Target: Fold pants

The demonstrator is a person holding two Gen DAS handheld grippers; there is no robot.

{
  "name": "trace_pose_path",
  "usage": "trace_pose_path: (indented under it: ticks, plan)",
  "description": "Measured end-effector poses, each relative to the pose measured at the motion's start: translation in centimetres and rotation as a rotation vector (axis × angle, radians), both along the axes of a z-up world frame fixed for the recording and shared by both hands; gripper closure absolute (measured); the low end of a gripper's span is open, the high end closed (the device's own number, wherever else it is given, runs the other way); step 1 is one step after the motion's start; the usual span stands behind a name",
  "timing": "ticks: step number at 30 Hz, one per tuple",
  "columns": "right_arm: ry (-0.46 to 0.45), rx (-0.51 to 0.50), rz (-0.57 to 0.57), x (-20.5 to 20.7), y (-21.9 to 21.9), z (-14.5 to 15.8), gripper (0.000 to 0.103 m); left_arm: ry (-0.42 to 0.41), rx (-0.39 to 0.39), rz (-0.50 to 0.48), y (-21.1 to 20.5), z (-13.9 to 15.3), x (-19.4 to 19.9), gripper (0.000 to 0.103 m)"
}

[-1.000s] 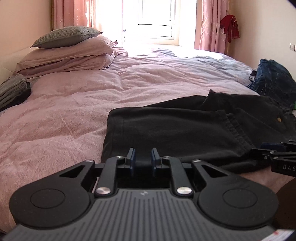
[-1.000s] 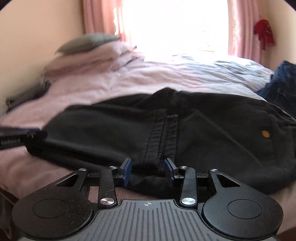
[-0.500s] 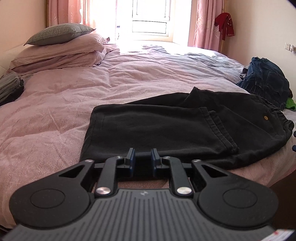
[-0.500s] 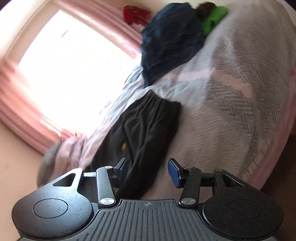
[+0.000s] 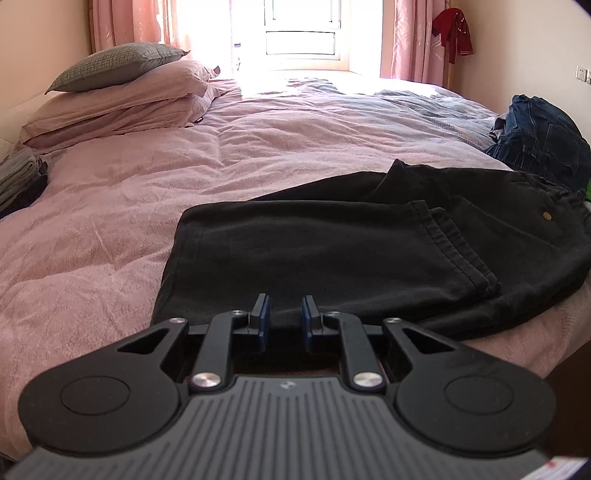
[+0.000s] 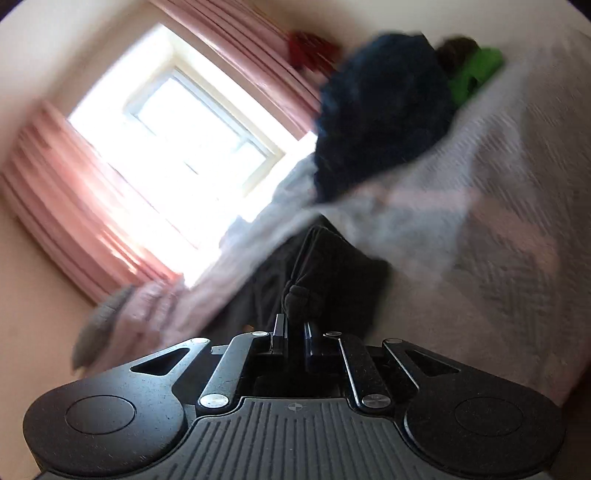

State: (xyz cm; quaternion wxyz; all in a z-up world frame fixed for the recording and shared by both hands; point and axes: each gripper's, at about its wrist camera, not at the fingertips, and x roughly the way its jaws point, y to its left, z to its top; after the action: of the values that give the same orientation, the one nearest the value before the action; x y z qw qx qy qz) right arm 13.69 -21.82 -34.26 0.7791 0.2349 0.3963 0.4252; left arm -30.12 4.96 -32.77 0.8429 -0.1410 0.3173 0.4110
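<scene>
i have the black pants (image 5: pixel 332 254) lying on the pink duvet (image 5: pixel 184 166) at the near edge of the bed, already folded over once so the leg hems lie across the thigh area, with the waistband and its small brass button off to the right. my left gripper (image 5: pixel 283 319) sits low at that near edge with its blue pads close together but apart, a narrow gap showing between them; the front edge of the pants lies right at the tips, and i cannot tell whether any cloth is caught there.

the right wrist view is rolled hard over and blurred. my right gripper (image 6: pixel 294 334) has its fingers drawn in nearly together, and a bunched ridge of the black pants (image 6: pixel 306 280) rises just ahead of the tips, seemingly pinched between them at the waistband end.

beyond the pants a heap of dark blue denim (image 5: pixel 543 140) sits at the right side of the bed, with a green garment (image 6: pixel 476 72) beside it. stacked pillows (image 5: pixel 118 96) rest at the far left near the bright window (image 5: pixel 303 33).
</scene>
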Motion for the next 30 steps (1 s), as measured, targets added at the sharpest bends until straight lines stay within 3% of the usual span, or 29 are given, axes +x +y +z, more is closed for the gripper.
trace_pose_path:
  ticks: [3, 8, 20, 23, 26, 28, 29, 30]
  plan:
    - [0.125, 0.05, -0.023, 0.6, -1.4, -1.6, 0.098, 0.009, 0.006, -0.009, 0.0, -0.1, 0.1, 0.089]
    - [0.202, 0.082, -0.027, 1.4, -2.3, -1.5, 0.065, 0.01, 0.001, -0.009, 0.4, -0.2, 0.2, 0.088]
    - [0.301, 0.15, -0.054, 2.6, -0.1, -3.8, 0.058, 0.012, -0.005, -0.014, 0.6, -0.3, 0.3, 0.088]
    - [0.264, 0.195, -0.016, 2.1, 0.0, -3.2, 0.058, 0.005, -0.006, -0.018, 0.7, -0.2, 0.2, 0.088]
    - [0.222, 0.133, -0.011, 1.9, 0.9, -3.2, 0.058, -0.015, -0.013, -0.034, 0.7, -0.2, 0.1, 0.088]
    - [0.24, 0.144, -0.027, 2.0, 1.4, -3.8, 0.058, -0.012, -0.015, -0.035, 0.8, -0.5, 0.2, 0.088]
    - [0.247, 0.153, -0.035, 1.9, 1.3, -3.9, 0.06, -0.013, -0.019, -0.033, 0.9, -0.8, 0.2, 0.088]
    - [0.251, 0.157, -0.04, 1.9, 1.3, -3.8, 0.068, -0.021, -0.027, -0.031, 1.1, -0.9, 0.1, 0.088]
